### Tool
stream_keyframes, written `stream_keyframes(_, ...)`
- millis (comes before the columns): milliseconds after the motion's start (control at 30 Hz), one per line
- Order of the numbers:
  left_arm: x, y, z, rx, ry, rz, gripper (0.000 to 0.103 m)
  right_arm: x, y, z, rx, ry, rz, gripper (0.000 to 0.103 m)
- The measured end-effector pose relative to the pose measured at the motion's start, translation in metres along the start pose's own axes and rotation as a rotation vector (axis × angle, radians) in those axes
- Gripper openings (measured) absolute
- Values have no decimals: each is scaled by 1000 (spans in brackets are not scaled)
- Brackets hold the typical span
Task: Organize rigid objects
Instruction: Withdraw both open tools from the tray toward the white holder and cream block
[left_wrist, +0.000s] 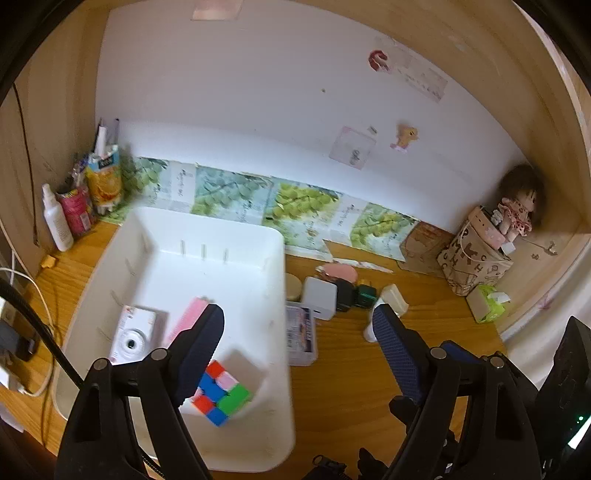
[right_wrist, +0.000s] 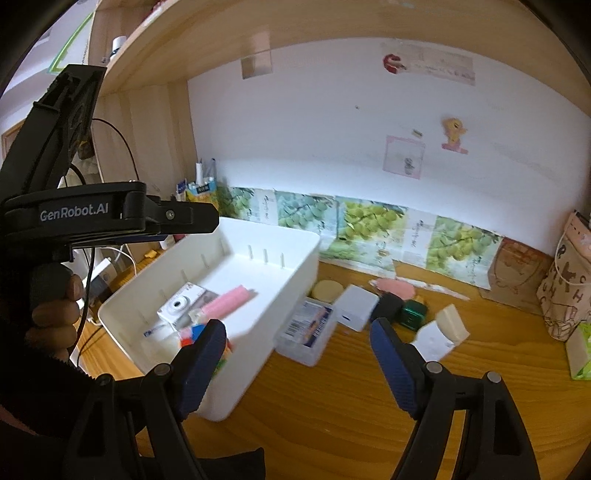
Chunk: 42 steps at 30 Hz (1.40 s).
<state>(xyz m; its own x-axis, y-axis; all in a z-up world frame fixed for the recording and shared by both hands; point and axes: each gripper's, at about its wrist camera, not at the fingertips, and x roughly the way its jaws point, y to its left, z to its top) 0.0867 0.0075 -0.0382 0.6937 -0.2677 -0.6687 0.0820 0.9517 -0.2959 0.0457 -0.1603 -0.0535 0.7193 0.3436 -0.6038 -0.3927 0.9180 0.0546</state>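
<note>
Nearest, right gripper (right_wrist: 299, 332) — fingers spread, nothing between. Just beyond at twelve o'clock, clear flat case (right_wrist: 308, 328) on the desk (right_wrist: 351, 406), touching the white bin (right_wrist: 280, 236), long axis running away toward one o'clock. Likely next pick; right hand seemingly nearer. Left gripper (left_wrist: 298, 328) also spread and empty, over the bin's right wall, case (left_wrist: 302, 334) between its tips. Farther, white cube (right_wrist: 356, 306) and dark blocks (right_wrist: 400, 308). Left view alone shows Rubik's cube (left_wrist: 221, 395) whole beside camera (left_wrist: 135, 334) — right view hides most of it.
</note>
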Motion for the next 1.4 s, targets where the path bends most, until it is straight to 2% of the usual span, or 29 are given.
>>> stream_keyframes(467,40,-48,-11,-105,35,-41,85,-7,-66,-8,28,99,-6,81)
stream_keyframes(700,64,-72,-12,-115,49,-50,85,-1,-103,-12,67,145,14,81)
stream_keyframes(800,75,-84,-11,-85,57,-49,85,2,-122,-13,107,158,19,81)
stream_keyframes(1133,103,-123,-10,109,86,-63,85,14,-180,-17,297,206,45,81)
stream_keyframes(1400,130,-142,-13,277,119,-31,85,31,-215,-24,433,233,85,81)
